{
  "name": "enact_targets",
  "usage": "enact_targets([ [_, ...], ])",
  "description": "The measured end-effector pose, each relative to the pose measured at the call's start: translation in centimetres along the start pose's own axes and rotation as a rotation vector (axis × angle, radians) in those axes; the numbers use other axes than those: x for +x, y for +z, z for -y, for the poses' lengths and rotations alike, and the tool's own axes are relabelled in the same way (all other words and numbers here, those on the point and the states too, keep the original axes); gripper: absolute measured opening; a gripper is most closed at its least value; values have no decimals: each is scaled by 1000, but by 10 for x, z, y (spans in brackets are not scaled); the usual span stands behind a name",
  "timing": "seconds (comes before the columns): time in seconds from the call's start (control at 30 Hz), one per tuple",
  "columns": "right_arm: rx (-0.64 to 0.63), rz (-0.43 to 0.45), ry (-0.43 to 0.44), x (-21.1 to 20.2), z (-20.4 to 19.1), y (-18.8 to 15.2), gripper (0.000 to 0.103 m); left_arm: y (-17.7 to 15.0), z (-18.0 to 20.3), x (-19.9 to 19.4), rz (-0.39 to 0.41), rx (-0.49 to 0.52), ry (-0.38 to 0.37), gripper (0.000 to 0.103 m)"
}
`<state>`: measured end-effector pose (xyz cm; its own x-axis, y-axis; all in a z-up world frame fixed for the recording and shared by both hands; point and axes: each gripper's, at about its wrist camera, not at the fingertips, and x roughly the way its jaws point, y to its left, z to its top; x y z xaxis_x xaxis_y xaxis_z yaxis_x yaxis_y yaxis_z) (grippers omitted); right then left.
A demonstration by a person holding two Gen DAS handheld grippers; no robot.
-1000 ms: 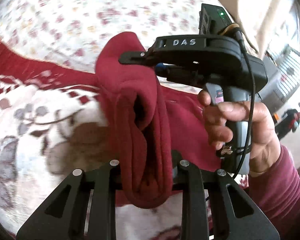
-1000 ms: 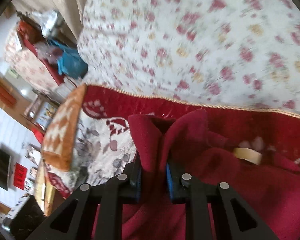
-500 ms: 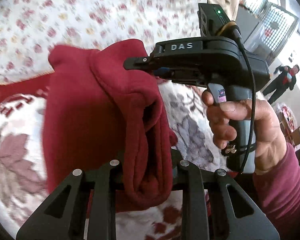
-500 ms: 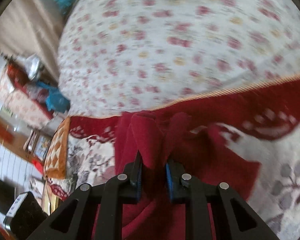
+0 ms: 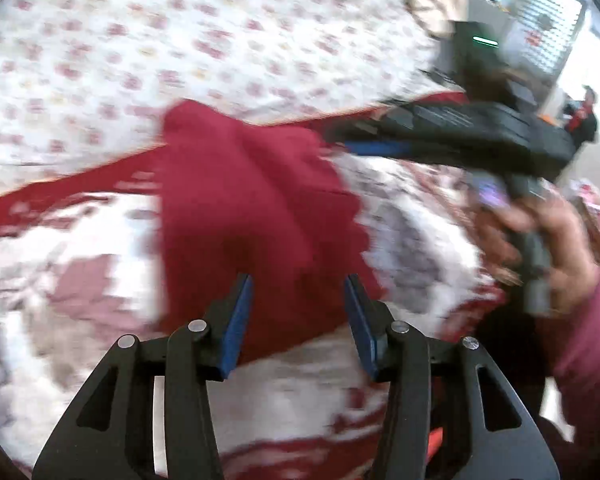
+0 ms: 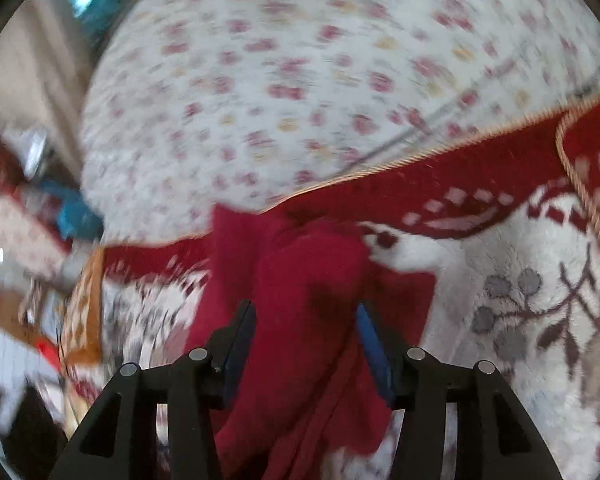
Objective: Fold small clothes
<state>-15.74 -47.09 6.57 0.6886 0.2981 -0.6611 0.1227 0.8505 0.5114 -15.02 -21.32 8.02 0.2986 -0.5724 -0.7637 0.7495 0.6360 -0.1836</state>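
A small dark red garment (image 5: pixel 256 208) lies folded on a white and red patterned blanket (image 5: pixel 60 256). My left gripper (image 5: pixel 298 316) hangs over its near edge with its jaws opening; the cloth lies below the gap and the blue pads (image 5: pixel 236 320) stand clear of it. In the right wrist view the same red garment (image 6: pixel 300 280) runs up between the fingers of my right gripper (image 6: pixel 306 338), whose jaws are also opening, pads apart from the cloth. The right gripper's body (image 5: pixel 460 132) and the hand holding it (image 5: pixel 540 240) show at the right of the left wrist view.
A white bedspread with small pink flowers (image 5: pixel 180 40) lies beyond the blanket's red border (image 6: pixel 460 176). Furniture and clutter (image 6: pixel 28 208) sit past the bed's left edge in the right wrist view. A window grille (image 5: pixel 548 40) is at far right.
Both grippers were shut on bunched red cloth and have opened. The garment has dropped out of them and now lies flat on the blanket. The right gripper has swung away to the right.
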Motion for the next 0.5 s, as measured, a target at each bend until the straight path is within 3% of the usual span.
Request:
enact_targets([
  [0.07, -84, 1, 1, -4, -22, -11, 50, 0, -21, 5, 3, -47, 74, 47],
  [0.2, -208, -68, -7, 14, -53, -41, 49, -10, -50, 32, -40, -116, 125, 47],
  [0.27, -301, -127, -186, 31, -52, -62, 41, -21, -56, 51, -84, -126, 136, 47],
  [0.33, -305, -163, -273, 40, -35, -75, 41, -31, -58, 56, -100, -144, 105, 47],
  [0.5, -180, -157, -165, 13, -21, -66, 41, -29, -52, 53, -87, -151, 87, 47],
])
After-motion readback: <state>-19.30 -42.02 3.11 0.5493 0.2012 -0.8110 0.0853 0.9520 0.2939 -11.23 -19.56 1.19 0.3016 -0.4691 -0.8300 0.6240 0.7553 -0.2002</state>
